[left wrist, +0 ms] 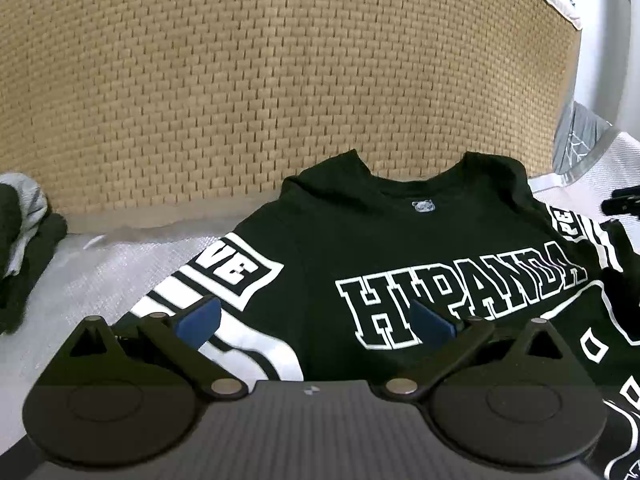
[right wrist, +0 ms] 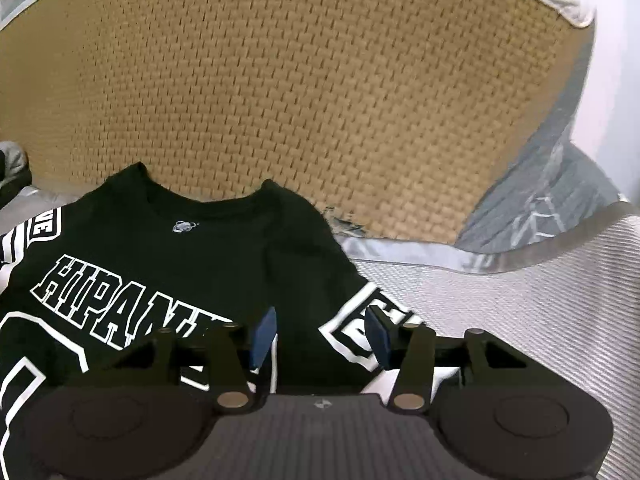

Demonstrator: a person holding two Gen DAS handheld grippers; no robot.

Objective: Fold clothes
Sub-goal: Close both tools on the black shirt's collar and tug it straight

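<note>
Two hand-held grippers hover over one black shirt (left wrist: pixel 420 240): the left hand-held gripper (left wrist: pixel 316 322) has its blue pads spread wide, nothing between them; the right hand-held gripper (right wrist: pixel 320 336) stands half apart, gripping nothing. Behind the shirt rises one woven tan mat (left wrist: pixel 280 80). The shirt lies flat, print up, on one white bed cover (right wrist: pixel 520 300). Left of the shirt sits one small pile of clothes (left wrist: pixel 24 240).

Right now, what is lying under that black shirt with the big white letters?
The black shirt lies flat on a pale quilted bedcover, which shows around its sleeves and shoulders. Behind its collar stands a woven tan headboard. Whatever is directly beneath the shirt's middle is covered.
</note>
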